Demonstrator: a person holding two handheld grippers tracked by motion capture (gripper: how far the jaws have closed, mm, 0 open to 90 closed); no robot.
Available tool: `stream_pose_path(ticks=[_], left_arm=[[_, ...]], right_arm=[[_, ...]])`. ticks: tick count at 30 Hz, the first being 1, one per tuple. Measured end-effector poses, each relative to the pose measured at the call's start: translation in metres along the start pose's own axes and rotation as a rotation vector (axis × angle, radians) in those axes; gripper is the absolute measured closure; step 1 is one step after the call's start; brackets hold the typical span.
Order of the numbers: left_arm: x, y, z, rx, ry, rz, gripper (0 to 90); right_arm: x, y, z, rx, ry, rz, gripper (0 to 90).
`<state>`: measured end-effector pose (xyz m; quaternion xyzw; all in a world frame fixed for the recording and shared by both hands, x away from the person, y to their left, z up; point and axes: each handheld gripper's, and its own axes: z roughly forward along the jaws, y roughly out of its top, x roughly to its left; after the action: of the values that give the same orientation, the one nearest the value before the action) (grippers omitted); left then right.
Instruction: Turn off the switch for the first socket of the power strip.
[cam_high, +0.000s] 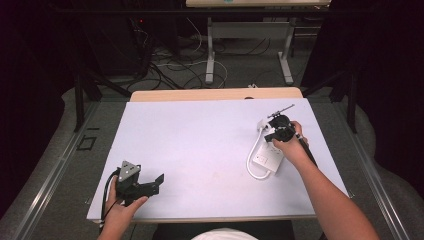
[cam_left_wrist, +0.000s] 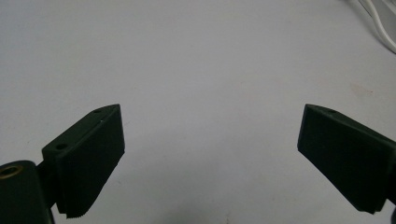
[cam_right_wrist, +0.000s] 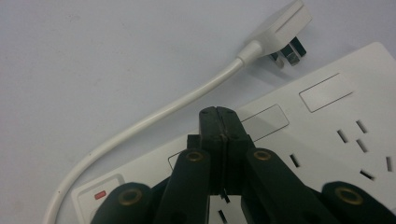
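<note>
The right gripper (cam_right_wrist: 219, 114), jaws pressed together and empty, hovers just above the power strip (cam_right_wrist: 327, 126). Its plug (cam_right_wrist: 280, 28) lies ahead. The left gripper (cam_left_wrist: 210, 154) gapes, far away. The strip looks rigid, light and smooth; its cord (cam_right_wrist: 154, 116) bends, so grip the plug body.

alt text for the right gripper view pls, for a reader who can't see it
The right tongs, shut with their black jaws pressed together, hover over a white power strip on a pale table. The strip's white cord curves left and up to its plug, lying beside the strip, prongs showing.
</note>
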<state>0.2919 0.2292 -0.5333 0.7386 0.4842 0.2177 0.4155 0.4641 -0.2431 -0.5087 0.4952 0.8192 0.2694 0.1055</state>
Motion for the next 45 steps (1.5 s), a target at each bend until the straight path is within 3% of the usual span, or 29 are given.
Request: stream_pose_path(ticks=[3, 10, 13, 15, 26, 39, 41, 43, 45], left_arm=[[0.0, 0.0, 0.0001, 0.0, 0.0, 0.0, 7.3], [0.0001, 0.0, -0.0002, 0.0, 0.0, 0.0, 7.3], [0.0001, 0.0, -0.0003, 0.0, 0.0, 0.0, 7.3], [0.0, 0.0, -0.0002, 0.0, -0.001, 0.001, 7.3], [-0.0001, 0.0, -0.0004, 0.0, -0.001, 0.002, 7.3], [0.0, 0.0, 0.0, 0.001, 0.0, 0.003, 7.3], [-0.0001, 0.0001, 0.0003, 0.001, 0.0, 0.003, 7.3], [-0.0002, 0.0001, 0.0005, 0.0, 0.001, 0.003, 7.3], [-0.0001, 0.0, 0.0009, -0.001, 0.002, -0.001, 7.3]], right_arm=[[0.0011, 0.0005, -0.0003, 0.023, -0.004, 0.016, 90.0], [0.0, -0.001, 0.0022, 0.049, 0.009, -0.003, 90.0], [-0.0007, -0.0016, 0.0023, 0.046, -0.001, -0.024, 90.0], [0.0011, -0.0011, 0.0026, 0.046, 0.0, 0.0, 90.0], [0.0011, -0.0015, 0.0029, 0.041, -0.004, -0.012, 90.0], [0.0028, -0.0031, 0.0036, 0.034, -0.012, 0.013, 90.0], [-0.0002, -0.0053, 0.005, 0.014, -0.018, -0.013, 90.0], [-0.0003, -0.0055, 0.0051, 0.013, -0.017, 0.033, 90.0], [-0.0014, -0.006, 0.0051, 0.008, -0.01, 0.03, 90.0]])
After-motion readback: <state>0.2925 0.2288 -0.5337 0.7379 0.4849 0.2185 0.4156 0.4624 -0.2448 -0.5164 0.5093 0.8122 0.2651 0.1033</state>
